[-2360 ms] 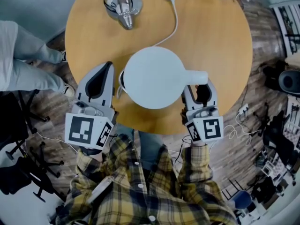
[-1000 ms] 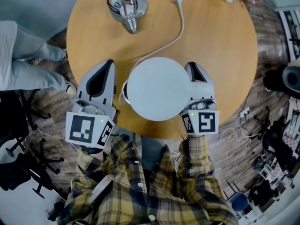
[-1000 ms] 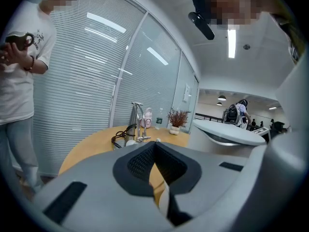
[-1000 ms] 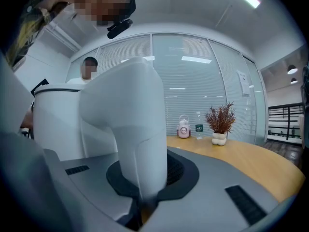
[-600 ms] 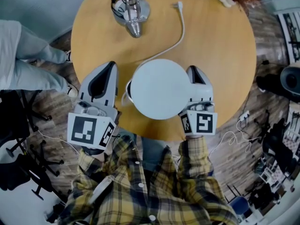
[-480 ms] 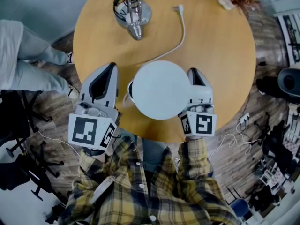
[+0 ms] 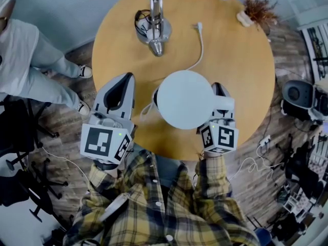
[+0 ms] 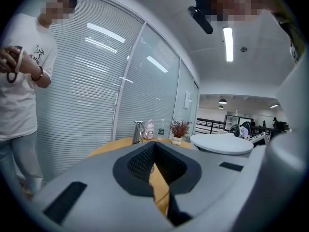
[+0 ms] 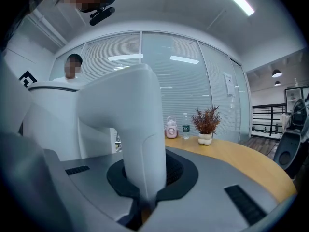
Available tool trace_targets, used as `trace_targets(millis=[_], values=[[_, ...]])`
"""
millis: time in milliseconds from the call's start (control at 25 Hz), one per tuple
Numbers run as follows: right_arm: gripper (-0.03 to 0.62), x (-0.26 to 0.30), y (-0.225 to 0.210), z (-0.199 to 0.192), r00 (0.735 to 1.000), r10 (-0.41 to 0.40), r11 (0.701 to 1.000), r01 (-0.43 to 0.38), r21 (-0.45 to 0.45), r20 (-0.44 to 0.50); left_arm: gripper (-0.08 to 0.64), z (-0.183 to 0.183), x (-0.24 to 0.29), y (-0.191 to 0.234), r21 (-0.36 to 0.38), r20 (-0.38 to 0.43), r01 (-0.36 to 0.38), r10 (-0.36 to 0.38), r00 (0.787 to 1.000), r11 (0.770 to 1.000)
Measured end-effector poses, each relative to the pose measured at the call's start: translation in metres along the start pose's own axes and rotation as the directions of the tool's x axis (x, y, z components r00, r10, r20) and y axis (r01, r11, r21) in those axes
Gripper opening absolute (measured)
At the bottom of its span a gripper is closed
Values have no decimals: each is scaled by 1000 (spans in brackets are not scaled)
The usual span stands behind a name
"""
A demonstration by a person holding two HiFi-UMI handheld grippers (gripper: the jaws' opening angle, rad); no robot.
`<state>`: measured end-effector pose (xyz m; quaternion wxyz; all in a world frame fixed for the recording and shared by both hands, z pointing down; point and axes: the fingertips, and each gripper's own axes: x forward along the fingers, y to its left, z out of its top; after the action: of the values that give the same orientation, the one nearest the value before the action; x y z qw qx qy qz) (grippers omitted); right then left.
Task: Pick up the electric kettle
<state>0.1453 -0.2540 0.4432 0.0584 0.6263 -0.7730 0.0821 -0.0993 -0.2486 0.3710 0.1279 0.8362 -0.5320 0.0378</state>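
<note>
Wooden and round, the table [image 7: 246,70] sits below you. At the far left a person [image 7: 23,50] in a white shirt stands well apart from the work.

Your left gripper [image 7: 127,83] hovers just beside the kettle [image 7: 184,99], on its left. Its fingers are together, with nothing between them. My guess is you keep it close as a spare hand in case the body swings.

Far from you on the table stands a metal stand [image 7: 156,29] with a dark cable coiled at its foot, out of the way of the lift.

The kettle is at the near middle of the table, seen from straight above, so only its white lid shows. Whether its bottom has left the table, I cannot tell. A white cord [image 7: 201,47] runs from under it to a loose plug at the far side. It is unplugged, so it should not tug.

Your right gripper [image 7: 220,88] is clamped on the handle [image 9: 137,129], low on its upright part. That grip puts the weight out to one side, so expect the kettle to want to tip.

A dried plant [image 7: 254,9] stands at the far right edge.

For writing, the cubes [image 7: 105,143] carry only black-and-white square markers. The small bottle [image 9: 186,128] has a green label, too small to read.
</note>
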Motion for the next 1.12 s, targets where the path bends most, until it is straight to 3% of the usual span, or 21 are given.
trace_targets(millis=[560, 1120], values=[[38, -9, -2, 62, 999, -17, 999, 18, -28, 44, 3, 44, -4, -23, 20, 58, 46, -47, 997, 999], [38, -47, -8, 125, 996, 2, 1000, -3, 12, 90, 3, 74, -12, -66, 68, 90, 137, -143, 986, 988]])
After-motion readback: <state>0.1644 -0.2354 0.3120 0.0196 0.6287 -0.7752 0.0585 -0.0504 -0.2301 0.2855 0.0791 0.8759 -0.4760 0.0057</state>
